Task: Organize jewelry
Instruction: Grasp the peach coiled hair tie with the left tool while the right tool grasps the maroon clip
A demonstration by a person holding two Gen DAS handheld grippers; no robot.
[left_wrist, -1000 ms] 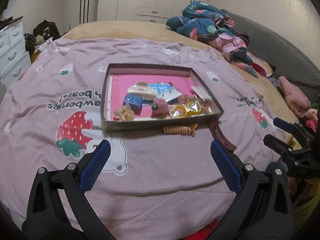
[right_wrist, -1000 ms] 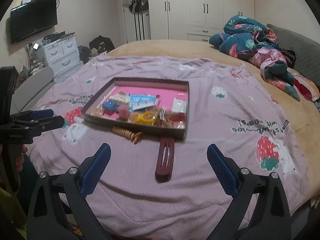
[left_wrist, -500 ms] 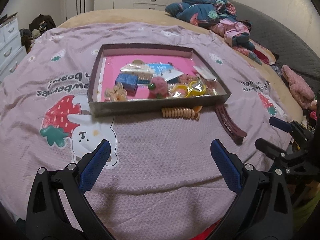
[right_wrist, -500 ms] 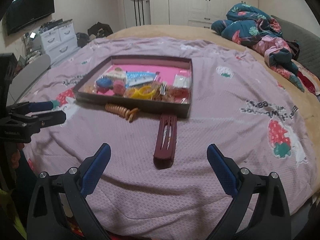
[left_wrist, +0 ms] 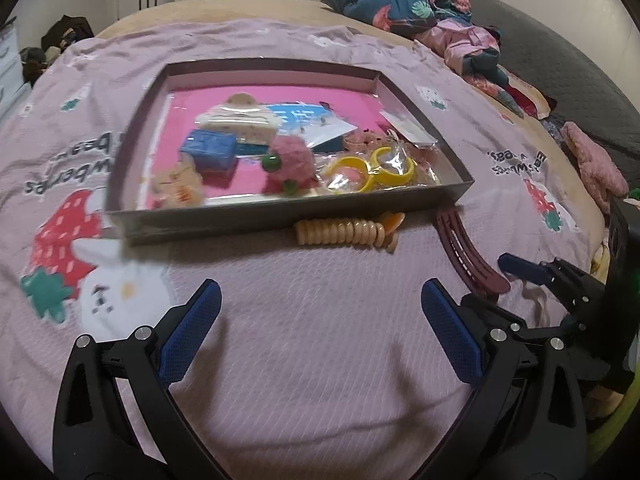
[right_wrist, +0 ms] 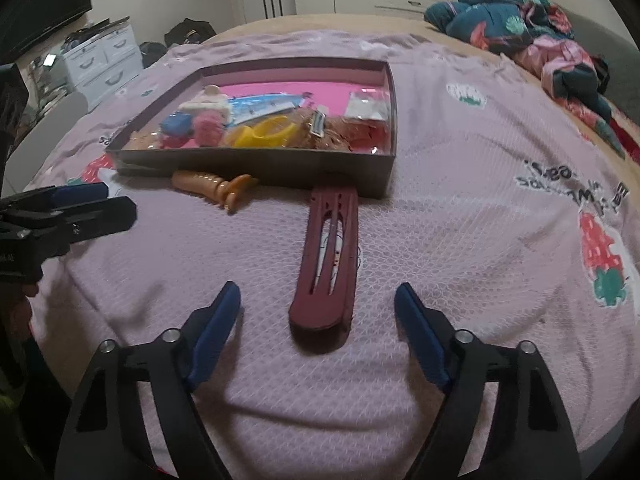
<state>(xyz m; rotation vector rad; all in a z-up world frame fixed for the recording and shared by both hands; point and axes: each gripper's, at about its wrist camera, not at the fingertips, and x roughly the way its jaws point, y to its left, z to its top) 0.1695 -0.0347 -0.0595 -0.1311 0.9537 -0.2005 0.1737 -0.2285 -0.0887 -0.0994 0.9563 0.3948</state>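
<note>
**Ana:** Just ahead of the right gripper (right_wrist: pixel 317 320) lies the maroon hair clip (right_wrist: pixel 328 264), flat on the lilac blanket (right_wrist: pixel 460 240), its far end touching the front wall of the jewelry box (right_wrist: pixel 256 166). Jaws have just been narrowing, yet the clip's near end sits between the blue pads untouched, so nothing's grasped.

**Ben:** So we're in the approach, I'd say, with the clip as the first pick. And the other stray?

**Ana:** Peach spiral hair tie (left_wrist: pixel 344 232), lying right against the same front wall, left of the clip. Left gripper (left_wrist: pixel 320 332) hangs over bare blanket short of it, jaws wide apart, empty.

**Ben:** Next move, as I judge it: the right one goes lower and a little forward until the pads flank the clip's sides, then squeezes. That clip is thin and lies flat on soft fabric, so the pads may pinch blanket along with it.

**Ana:** Agreed. Now, views. Right wrist camera shows the clip lengthwise, with its slots. Left wrist camera sees it only as a curved sliver off to the right, next to the right gripper's jaws.

**Ben:** But the left view looks down into the box: blue box (left_wrist: pixel 210 152), pink fuzzy piece (left_wrist: pixel 290 164), yellow rings (left_wrist: pixel 370 168), all crowded toward the front.

**Ana:** From the right, the front wall hides part of that.
</note>
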